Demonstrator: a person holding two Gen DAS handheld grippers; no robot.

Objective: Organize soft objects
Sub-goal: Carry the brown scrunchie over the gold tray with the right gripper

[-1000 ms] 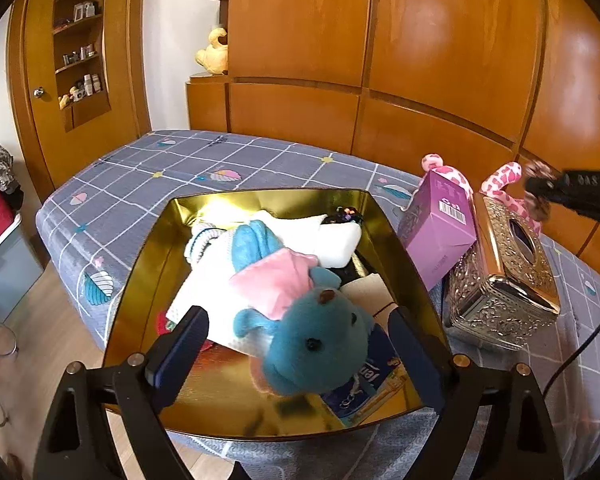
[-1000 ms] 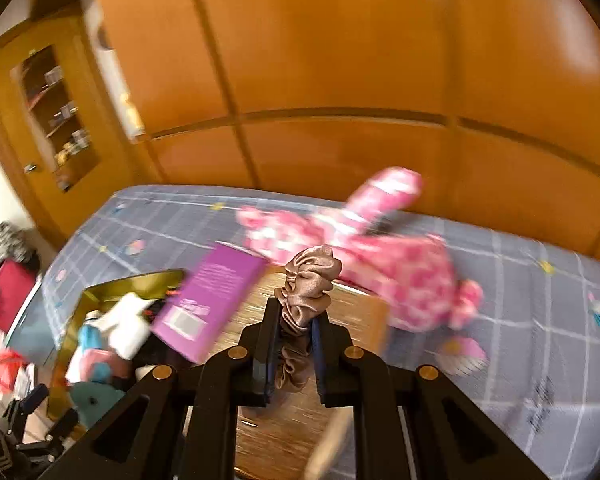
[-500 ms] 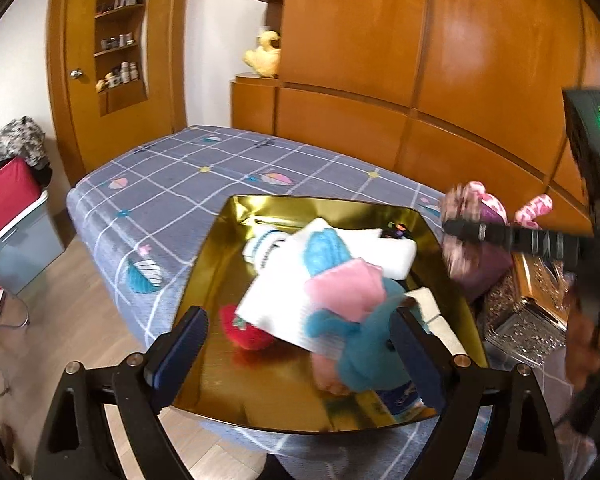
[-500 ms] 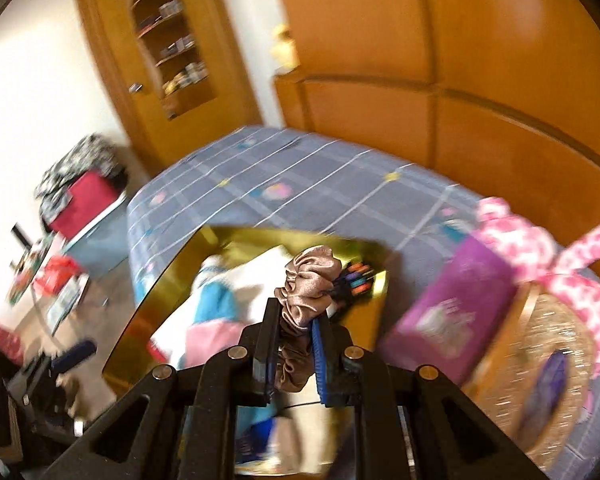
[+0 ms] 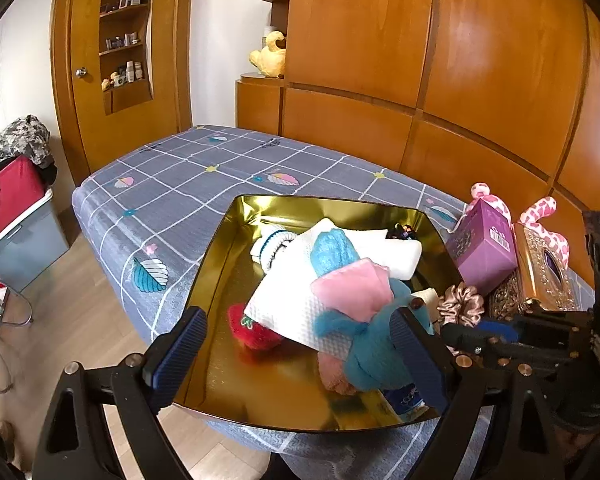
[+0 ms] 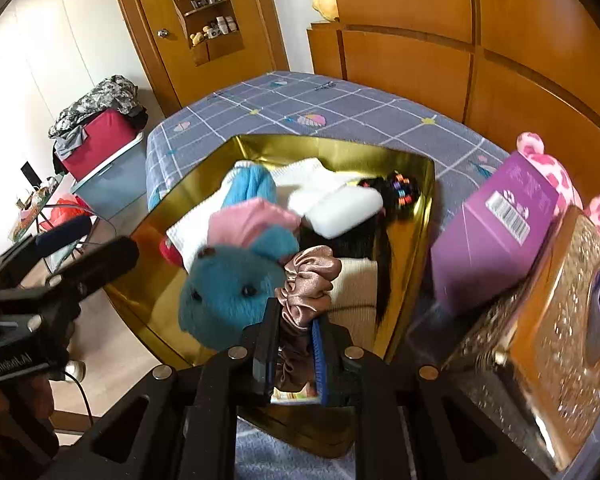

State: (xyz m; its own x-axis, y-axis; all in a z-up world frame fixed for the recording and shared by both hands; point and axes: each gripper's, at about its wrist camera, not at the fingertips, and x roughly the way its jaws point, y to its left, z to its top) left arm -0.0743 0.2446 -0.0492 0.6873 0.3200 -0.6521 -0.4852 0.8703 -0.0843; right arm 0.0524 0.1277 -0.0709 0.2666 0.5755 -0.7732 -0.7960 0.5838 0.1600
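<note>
My right gripper point(image 6: 294, 342) is shut on a brown satin scrunchie point(image 6: 310, 286) and holds it over the near right part of a gold tray point(image 6: 332, 150). The tray holds a blue plush toy point(image 6: 230, 290), a pink cloth point(image 6: 252, 222), white cloths point(image 6: 336, 200), a red plush piece and a black hair piece point(image 6: 400, 192). In the left wrist view the scrunchie point(image 5: 460, 304) hangs over the tray's point(image 5: 236, 248) right rim. My left gripper point(image 5: 296, 354) is open and empty over the tray's near edge.
A purple box point(image 5: 482, 250), an ornate gold tissue box point(image 5: 542, 276) and a pink spotted plush point(image 5: 540, 220) lie right of the tray on the grey checked bed point(image 5: 188, 176). Wooden panels stand behind. A red and grey bin point(image 5: 16, 216) sits on the floor at left.
My right gripper has carried the scrunchie leftward from above the tissue box to over the tray. My left gripper has drawn back and swung left a little.
</note>
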